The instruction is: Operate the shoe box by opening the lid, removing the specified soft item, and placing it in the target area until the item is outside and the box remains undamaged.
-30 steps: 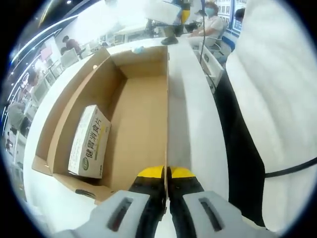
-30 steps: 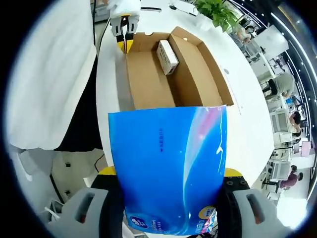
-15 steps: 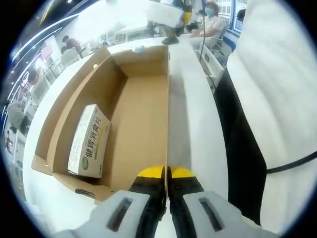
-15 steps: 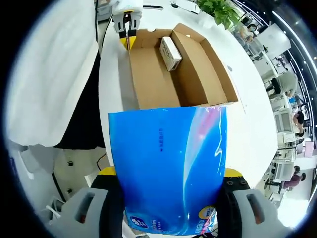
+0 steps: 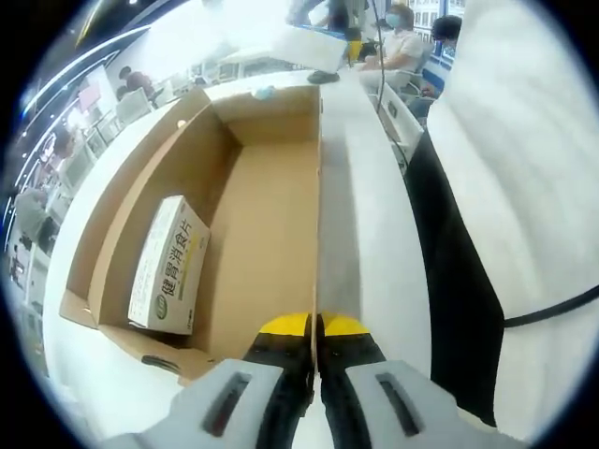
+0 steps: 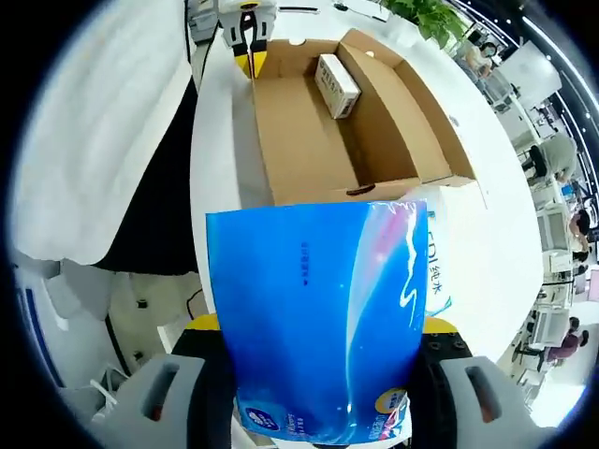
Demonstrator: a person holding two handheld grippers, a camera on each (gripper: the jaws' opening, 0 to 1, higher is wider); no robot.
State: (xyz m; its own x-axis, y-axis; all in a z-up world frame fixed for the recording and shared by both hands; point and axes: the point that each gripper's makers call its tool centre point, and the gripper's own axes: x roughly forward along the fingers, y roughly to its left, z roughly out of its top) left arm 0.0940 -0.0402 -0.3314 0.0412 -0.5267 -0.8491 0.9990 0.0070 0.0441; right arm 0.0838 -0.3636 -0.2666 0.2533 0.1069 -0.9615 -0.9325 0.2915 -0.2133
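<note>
The open brown cardboard shoe box lies on the white bench in the left gripper view, its long side wall running straight up from our left tool. That tool's yellow-tipped jaws are pressed together on the top edge of this wall. Inside the box, against the far long wall, we see a small white and yellow printed carton lying on its side. A person in a white garment stands just beside the bench.

In the right gripper view, our right tool has its jaws clamped on the two sides of a soft blue plastic pack of tissues, which is out of the box and held above the near end of the bench. Beyond the pack we see the shoe box with the small carton in it. At its far end, the left tool grips the box's edge.
</note>
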